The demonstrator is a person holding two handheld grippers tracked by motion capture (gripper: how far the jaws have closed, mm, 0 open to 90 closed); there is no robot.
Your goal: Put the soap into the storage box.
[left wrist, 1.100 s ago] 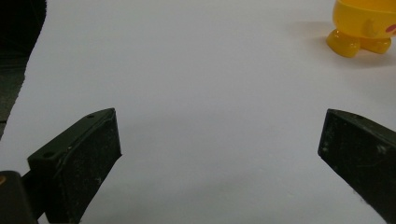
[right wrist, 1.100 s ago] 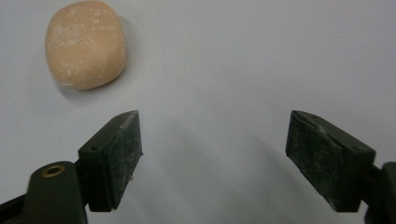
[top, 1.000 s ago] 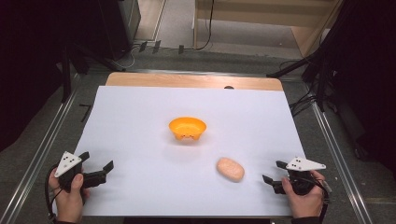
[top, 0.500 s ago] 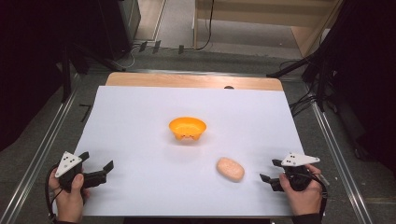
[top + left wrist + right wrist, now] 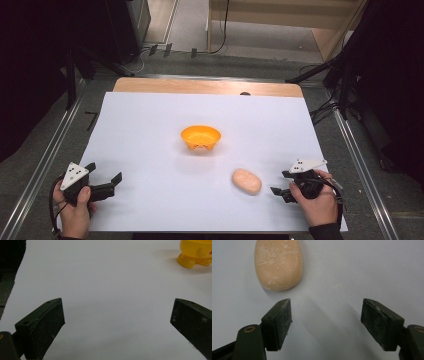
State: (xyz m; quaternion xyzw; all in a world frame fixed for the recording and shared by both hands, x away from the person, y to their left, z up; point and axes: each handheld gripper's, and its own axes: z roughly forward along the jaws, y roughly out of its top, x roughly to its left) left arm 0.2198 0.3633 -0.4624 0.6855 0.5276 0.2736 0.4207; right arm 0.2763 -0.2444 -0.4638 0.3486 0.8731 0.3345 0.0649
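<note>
Here, a white sheet (image 5: 150,130) covers the wooden table (image 5: 200,86), and a small orange plastic bowl on stubby feet (image 5: 200,138) stands near its middle. A pale peach, oval bread-like lump (image 5: 246,181) lies nearer the person, to the right of the bowl and well apart from it. The right gripper (image 5: 280,183) rests low just beside the lump, jaws spread wide with nothing between them. The left gripper (image 5: 104,182) sits at the near left corner, jaws likewise spread over bare sheet.
</note>
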